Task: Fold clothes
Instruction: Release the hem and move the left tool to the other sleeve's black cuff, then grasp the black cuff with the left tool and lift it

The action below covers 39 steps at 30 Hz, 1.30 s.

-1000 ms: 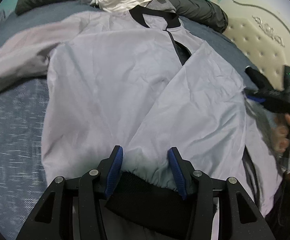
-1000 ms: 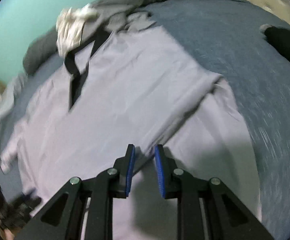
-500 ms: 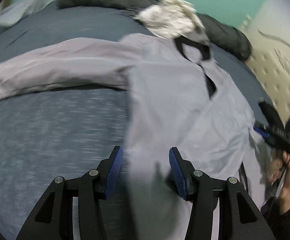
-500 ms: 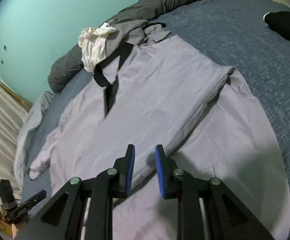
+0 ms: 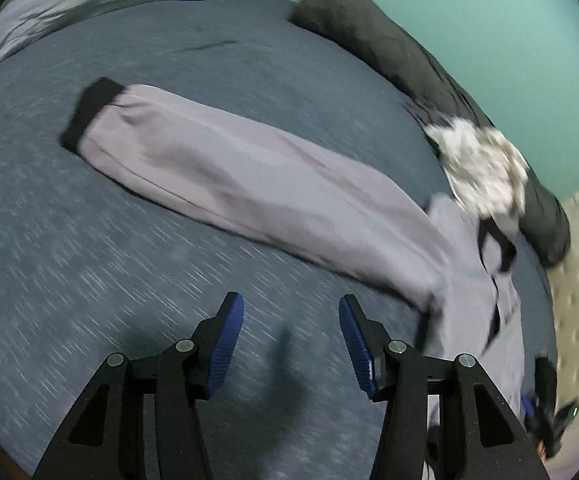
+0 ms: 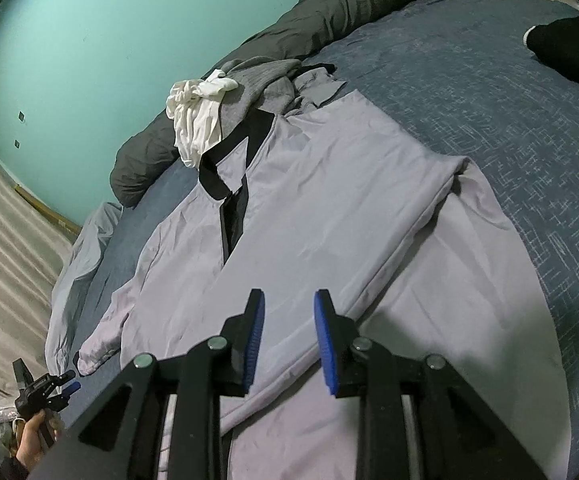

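Grey jacket [image 6: 329, 216]: we judge it light, limp, slippery; grip outstretched sleeve [image 5: 249, 184] at black cuff [image 5: 89, 114]. Left gripper [image 5: 289, 340] and right gripper [image 6: 287, 336] spread, empty.

Your left gripper [image 5: 290, 338] and right gripper [image 6: 289, 334] look alike: matte black angular linkage arms with triangular cut-outs, round silver screws at the pivots, and ribbed blue pads [image 6: 254, 343] lining the inner finger faces. Your bare-skinned left hand [image 6: 35, 438] shows beside the black handle, which has a blue tip.
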{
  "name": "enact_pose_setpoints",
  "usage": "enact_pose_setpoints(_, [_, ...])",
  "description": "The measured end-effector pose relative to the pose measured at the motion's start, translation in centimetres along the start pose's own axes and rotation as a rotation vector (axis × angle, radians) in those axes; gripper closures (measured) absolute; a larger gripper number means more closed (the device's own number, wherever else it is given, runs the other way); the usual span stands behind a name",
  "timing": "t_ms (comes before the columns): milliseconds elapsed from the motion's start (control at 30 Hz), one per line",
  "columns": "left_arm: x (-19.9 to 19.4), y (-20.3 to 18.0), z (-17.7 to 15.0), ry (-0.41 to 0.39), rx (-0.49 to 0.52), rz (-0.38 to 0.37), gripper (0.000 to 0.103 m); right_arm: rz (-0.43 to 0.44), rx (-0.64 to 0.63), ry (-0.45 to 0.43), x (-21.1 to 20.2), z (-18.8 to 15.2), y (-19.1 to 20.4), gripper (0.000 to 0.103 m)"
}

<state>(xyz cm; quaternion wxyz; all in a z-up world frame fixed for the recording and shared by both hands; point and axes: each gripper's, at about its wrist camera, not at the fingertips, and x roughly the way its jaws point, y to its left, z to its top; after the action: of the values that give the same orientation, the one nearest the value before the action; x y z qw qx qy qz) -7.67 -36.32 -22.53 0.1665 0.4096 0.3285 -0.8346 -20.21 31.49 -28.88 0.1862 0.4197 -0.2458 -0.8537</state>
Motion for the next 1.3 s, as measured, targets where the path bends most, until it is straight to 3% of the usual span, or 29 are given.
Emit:
enact_pose_setpoints(233, [0.8,6.4,3.7,-0.051,-0.176,0.029,0.041,0.001,-0.020,0.013,0.7,-0.1,0.6,0.078])
enact_pose_setpoints(300, [1.2,8.0,4.5,-0.073,-0.227,0.042,0.035,0.002,-0.024,0.017,1.0,-0.1,0.8,0.078])
enact_pose_setpoints(400, [1.8,9.7,5.5,-0.096,-0.270,0.046,0.035,-0.008,-0.045,0.022,1.4,-0.2,1.3,0.078])
enact_pose_setpoints(700, [2.9,14.2,7.9,-0.172,-0.358,0.039,0.035,-0.036,-0.074,0.030,2.1,-0.5,1.6,0.078])
enact_pose_setpoints(933, [3.9,15.4,9.2,-0.187,-0.334,0.054,0.036,-0.043,-0.103,0.046,2.6,-0.7,2.0,0.078])
enact_pose_setpoints(967, [4.0,15.4,9.3,-0.190,-0.326,0.056,0.039,-0.044,-0.107,0.047,2.7,-0.8,2.1,0.078])
enact_pose_setpoints(1067, [3.8,15.3,9.3,-0.197,-0.315,0.063,0.066,-0.046,-0.114,0.047,2.8,-0.8,2.2,0.078])
enact_pose_setpoints(1167, [3.1,14.9,9.3,-0.214,-0.285,0.046,0.076,-0.047,-0.113,0.048,2.8,-0.7,2.1,0.078])
enact_pose_setpoints(1300, [1.3,13.9,9.6,-0.250,-0.234,0.024,0.079,-0.046,-0.113,0.053,3.0,-0.8,1.9,0.078])
